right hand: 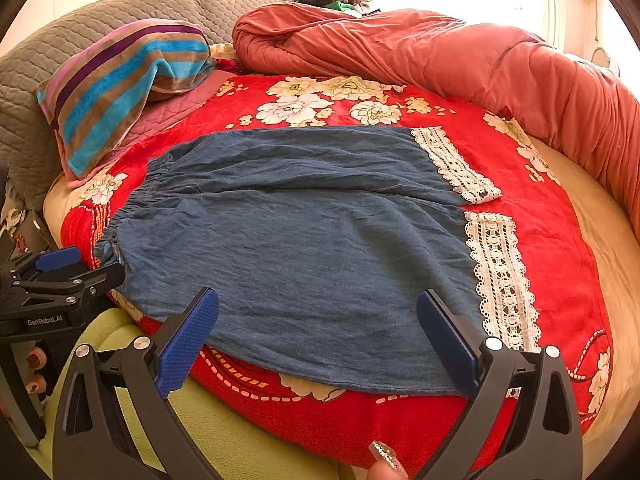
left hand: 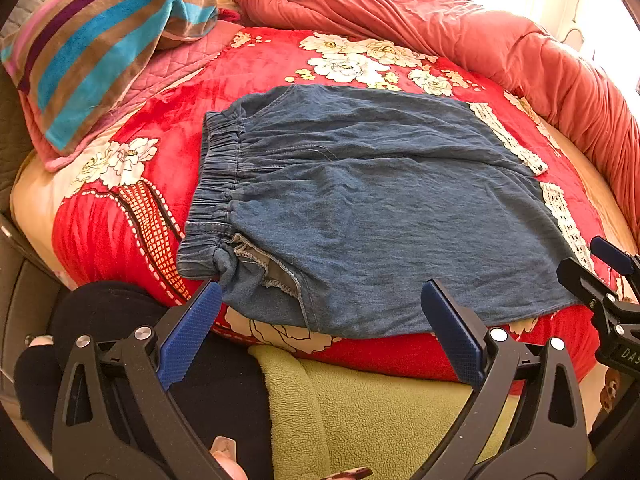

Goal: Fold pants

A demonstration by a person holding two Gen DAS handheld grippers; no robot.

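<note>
A striped towel [right hand: 120,80] in blue, brown and purple lay over a pink quilted pillow [right hand: 168,114] at the far left of the bed, against a grey quilted headboard [right hand: 60,60]. The left gripper [left hand: 320,336] hovered at the near edge of the bed by the waistband end of the pants, its blue-padded fingers [left hand: 188,340] spread wide and holding nothing; one pad tip sat just beside the bunched waistband corner, though contact could not be confirmed.

The blue denim pants [right hand: 300,248] lay spread flat across the middle of the red floral blanket [right hand: 540,208], with the gathered elastic waistband [left hand: 216,184] toward the left edge and the two white lace cuffs [right hand: 500,280] toward the right. The legs lay side by side, the nearer one reaching the blanket's near edge, where a green fleece cover [right hand: 224,432] showed beneath.

The right gripper [right hand: 318,344] hung over the near hem of the near leg, close to its lace cuff, jaws wide apart and empty. A fingertip with a glittery nail [right hand: 386,458] showed below it. A rolled salmon-red duvet [right hand: 460,60] curved along the far and right edges of the bed.
</note>
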